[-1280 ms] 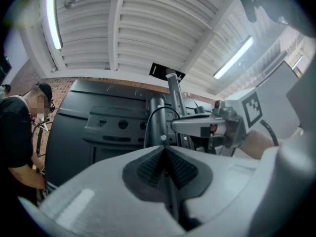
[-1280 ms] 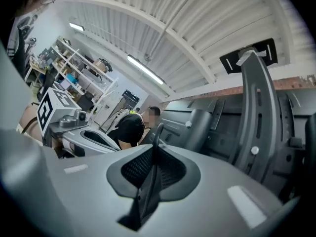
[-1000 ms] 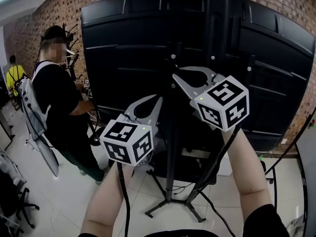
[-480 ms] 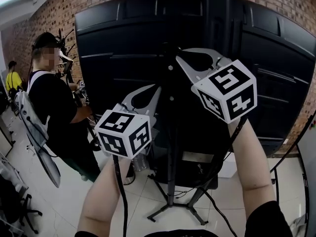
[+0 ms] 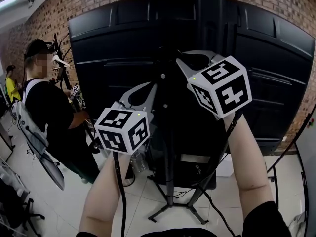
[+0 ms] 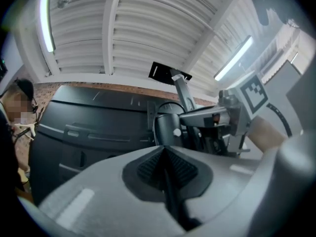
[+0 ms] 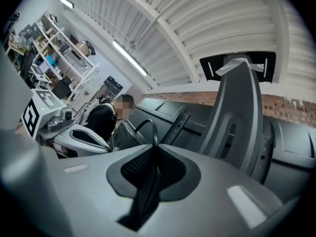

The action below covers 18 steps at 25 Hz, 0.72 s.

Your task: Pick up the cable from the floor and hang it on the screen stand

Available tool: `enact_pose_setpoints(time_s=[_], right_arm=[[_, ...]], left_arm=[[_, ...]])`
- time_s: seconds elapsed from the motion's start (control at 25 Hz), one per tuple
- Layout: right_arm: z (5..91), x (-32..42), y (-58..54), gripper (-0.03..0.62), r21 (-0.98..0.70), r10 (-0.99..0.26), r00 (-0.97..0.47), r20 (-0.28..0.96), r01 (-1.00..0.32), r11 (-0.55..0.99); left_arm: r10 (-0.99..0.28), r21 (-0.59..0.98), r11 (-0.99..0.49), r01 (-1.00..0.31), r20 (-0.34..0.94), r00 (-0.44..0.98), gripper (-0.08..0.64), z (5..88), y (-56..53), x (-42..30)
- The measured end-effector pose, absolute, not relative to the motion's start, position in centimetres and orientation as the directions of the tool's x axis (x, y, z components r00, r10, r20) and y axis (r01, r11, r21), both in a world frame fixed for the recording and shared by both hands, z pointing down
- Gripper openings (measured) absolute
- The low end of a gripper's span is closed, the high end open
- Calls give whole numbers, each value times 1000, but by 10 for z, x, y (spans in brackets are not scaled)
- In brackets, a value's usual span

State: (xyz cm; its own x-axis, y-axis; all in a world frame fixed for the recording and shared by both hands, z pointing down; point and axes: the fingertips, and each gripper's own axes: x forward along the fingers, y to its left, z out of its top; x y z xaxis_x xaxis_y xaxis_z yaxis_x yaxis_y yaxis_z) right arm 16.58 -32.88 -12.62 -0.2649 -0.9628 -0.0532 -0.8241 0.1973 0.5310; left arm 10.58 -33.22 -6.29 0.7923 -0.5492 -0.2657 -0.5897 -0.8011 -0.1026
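Cable (image 7: 150, 126): thin, black. It was pinched in both grippers and held up off the floor (image 5: 64, 201), in front of the back of the screen (image 5: 113, 48). In the right gripper view, a short loop of it arched out past the jaw tips. In the left gripper view, it ran as a dark line down the seam between the pads.

Right gripper (image 5: 178, 61): clenched on the cable, jaws drawn together. It was the higher of the two, close to the upright of the stand (image 5: 169, 181).

Left gripper (image 5: 153, 86): clenched on the cable likewise. It was lower and to the left, near the right one but apart from it.

Stand: a dark pole with splayed feet on the white tiles. Its upright rose behind the screen's middle, and it showed as a grey column in the right gripper view.

Screen: large, black, its ribbed back facing the camera.

Person (image 5: 49, 107): in black, standing at the left beside the screen.

Brick wall (image 5: 44, 14): behind everything.
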Motion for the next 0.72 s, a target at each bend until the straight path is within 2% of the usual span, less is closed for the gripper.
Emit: enact_pose_setpoints(time_s=[0.36, 0.72], right_arm=[[-105, 177, -339, 31, 555, -990, -134, 40, -821, 134], [-91, 178, -340, 31, 492, -995, -97, 21, -866, 95]], left_arm=[[-561, -77, -803, -591, -237, 793, 4, -49, -346, 109], [-549, -88, -810, -580, -234, 802, 5, -40, -346, 108]])
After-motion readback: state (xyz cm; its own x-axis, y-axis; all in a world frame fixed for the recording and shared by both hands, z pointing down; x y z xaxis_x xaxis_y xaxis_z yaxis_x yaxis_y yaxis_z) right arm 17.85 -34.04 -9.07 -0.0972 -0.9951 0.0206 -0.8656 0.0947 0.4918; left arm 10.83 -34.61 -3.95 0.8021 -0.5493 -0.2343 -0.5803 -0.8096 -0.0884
